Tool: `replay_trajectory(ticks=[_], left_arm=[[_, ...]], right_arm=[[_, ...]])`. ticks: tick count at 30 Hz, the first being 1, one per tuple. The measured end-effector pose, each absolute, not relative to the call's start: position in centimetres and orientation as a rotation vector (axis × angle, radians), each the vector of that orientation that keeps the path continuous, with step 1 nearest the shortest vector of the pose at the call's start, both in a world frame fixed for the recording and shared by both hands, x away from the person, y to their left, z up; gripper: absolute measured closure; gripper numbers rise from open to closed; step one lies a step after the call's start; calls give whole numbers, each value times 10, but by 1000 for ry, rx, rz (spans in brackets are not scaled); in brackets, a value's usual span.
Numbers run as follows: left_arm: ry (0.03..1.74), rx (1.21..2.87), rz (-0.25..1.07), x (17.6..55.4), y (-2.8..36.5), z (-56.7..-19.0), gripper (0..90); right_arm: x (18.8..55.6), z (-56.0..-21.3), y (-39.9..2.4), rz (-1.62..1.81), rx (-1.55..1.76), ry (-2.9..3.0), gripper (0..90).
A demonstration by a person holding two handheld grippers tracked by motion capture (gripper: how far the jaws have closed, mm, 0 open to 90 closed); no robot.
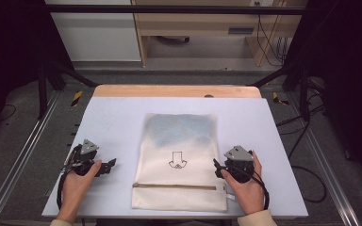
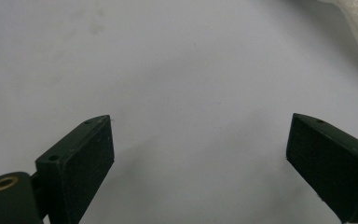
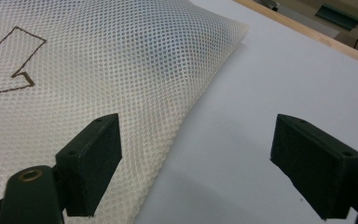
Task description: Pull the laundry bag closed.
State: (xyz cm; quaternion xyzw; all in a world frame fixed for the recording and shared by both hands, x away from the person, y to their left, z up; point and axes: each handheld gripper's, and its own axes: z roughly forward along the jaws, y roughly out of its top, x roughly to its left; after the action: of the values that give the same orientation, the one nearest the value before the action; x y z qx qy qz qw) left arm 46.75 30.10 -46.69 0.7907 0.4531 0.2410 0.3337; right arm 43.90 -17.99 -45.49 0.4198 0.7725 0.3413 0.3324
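A cream mesh bag (image 1: 179, 155) lies flat in the middle of the white table (image 1: 118, 117), with a drawn arrow (image 1: 175, 160) on it and a closed zipper (image 1: 174, 186) near its front edge. Something bluish shows through its far half. My left gripper (image 1: 109, 165) rests on the table left of the bag, open, with bare table between its jaws (image 2: 200, 154). At the bag's right edge sits my right gripper (image 1: 217, 165), open; its left jaw hovers over the mesh bag (image 3: 98, 60) and nothing is gripped (image 3: 196, 158).
A wooden strip (image 1: 176, 91) runs along the table's far edge. Black frame legs (image 1: 47, 80) stand at both sides, with cables (image 1: 306, 136) on the floor at the right. A cabinet (image 1: 198, 28) stands beyond the table.
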Motion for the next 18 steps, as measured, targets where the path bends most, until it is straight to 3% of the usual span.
replay_trajectory(ticks=[11, 18], left_arm=[[1102, 1995, 594, 409, 292, -444, 81], [1089, 1974, 611, 383, 301, -440, 93]], right_arm=[[433, -451, -166, 849, 1059, 2093, 120], [429, -447, -146, 842, 978, 2166, 149]])
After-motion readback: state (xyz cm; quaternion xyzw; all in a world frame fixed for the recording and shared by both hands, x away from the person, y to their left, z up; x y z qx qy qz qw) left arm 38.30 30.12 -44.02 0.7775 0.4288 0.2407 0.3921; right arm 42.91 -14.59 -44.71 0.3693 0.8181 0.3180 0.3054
